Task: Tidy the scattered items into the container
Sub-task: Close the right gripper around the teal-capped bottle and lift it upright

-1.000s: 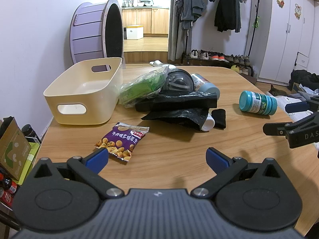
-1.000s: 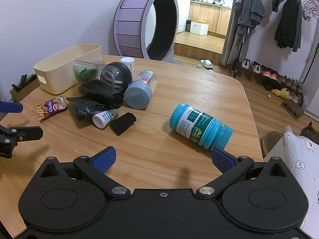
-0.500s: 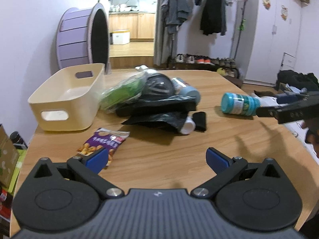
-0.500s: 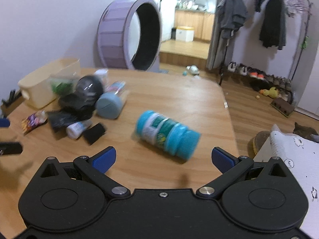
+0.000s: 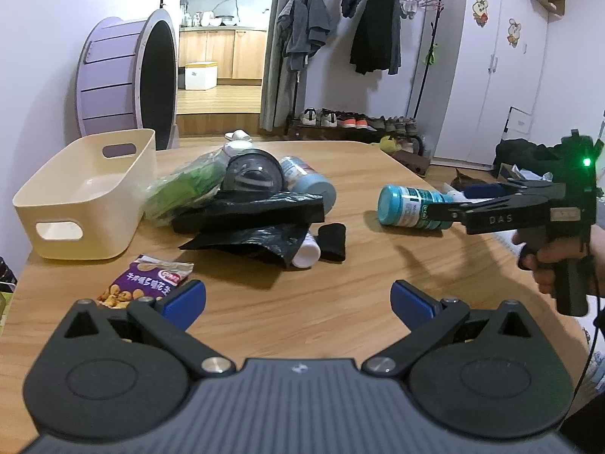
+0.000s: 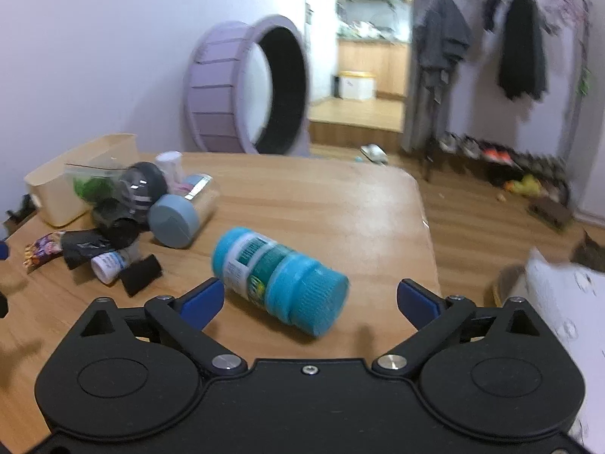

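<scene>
Far left on the surface [image 5: 340, 314] sits the cream container [image 5: 87, 196], nothing in it that I can see, with a purple snack packet [image 5: 145, 282] lying just in front of it. The left gripper [image 5: 298, 299] hangs wide with nothing between its jaws. Next over is the pile: a green bag [image 5: 181, 189], black plastic bags [image 5: 249, 223], a grey-capped jar [image 6: 181, 215], a small white bottle [image 5: 306, 253] (all heaped together, so picking one out cleanly looks fiddly). Then the teal bottle [image 6: 280, 280], lying on its side apart from the heap. Compared with a second ago, the right gripper [image 6: 310, 299] has closed in on it; its jaws have just been closing slightly but stand wide, straddling the cap end without pressing. Looks like the grab comes next, nothing tidied yet.
</scene>
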